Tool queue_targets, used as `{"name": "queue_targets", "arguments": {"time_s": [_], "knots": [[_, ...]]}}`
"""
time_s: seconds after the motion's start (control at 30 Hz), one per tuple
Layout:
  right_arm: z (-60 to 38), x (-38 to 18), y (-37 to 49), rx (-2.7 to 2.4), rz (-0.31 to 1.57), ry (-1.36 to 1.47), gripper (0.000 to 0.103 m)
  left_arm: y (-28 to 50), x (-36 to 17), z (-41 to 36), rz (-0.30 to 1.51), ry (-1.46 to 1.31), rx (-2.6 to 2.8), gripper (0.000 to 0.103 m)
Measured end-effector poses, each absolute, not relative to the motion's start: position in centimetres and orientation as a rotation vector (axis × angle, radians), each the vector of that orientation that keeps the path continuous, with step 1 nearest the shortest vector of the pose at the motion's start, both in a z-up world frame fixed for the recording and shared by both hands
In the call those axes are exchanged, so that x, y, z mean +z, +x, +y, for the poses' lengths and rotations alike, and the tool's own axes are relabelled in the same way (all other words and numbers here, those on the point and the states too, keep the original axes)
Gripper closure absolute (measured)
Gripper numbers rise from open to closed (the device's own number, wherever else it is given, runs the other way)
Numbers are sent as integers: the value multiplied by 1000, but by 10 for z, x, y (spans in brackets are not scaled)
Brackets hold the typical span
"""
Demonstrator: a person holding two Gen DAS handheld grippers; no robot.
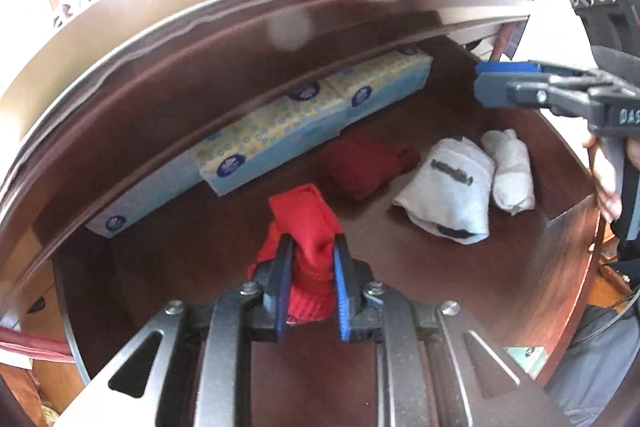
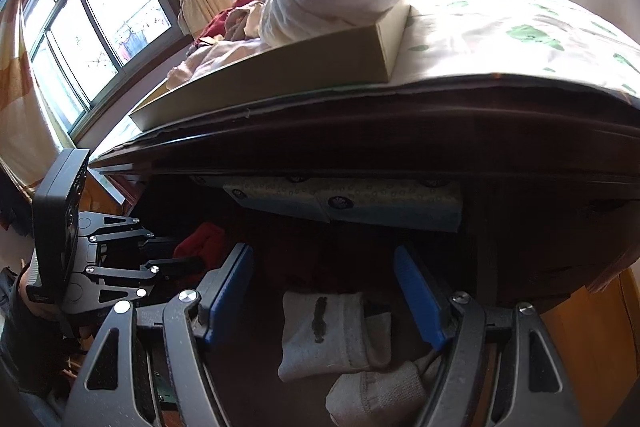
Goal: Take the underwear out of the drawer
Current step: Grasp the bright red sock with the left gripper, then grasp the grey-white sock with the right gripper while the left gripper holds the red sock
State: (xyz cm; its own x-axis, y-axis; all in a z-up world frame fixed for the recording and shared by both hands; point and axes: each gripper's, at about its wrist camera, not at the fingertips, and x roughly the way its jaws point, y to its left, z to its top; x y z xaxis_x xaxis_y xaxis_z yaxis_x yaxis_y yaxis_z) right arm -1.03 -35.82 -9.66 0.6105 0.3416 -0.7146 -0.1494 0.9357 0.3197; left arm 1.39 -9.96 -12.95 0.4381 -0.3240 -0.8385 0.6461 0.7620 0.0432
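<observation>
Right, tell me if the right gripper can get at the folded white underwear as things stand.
Probably yes: the right gripper, fingers open, hangs right above the white underwear in the open drawer, nothing between. The left gripper is off aside, clamping a red piece.

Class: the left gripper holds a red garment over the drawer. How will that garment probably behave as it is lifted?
The red garment will probably droop, since it bunches softly between the left gripper pads. It looks light, being small and knitted. Slipping seems unlikely, as the ribbed pads pinch a thick fold.

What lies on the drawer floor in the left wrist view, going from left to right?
Bright red folded garment gripped by the left tool → darker red folded cloth → white rolled garment with dark lettering → smaller white roll.
</observation>
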Motion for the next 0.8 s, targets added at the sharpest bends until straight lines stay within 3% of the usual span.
{"name": "queue_targets", "arguments": {"time_s": [0.23,0.8], "knots": [[-343,-100,-7,295,980,120,28,15,-135,-125,932,385,-652,87],[-297,-127,-19,297,1336,-325,29,15,-125,-108,934,328,-700,87]]}}
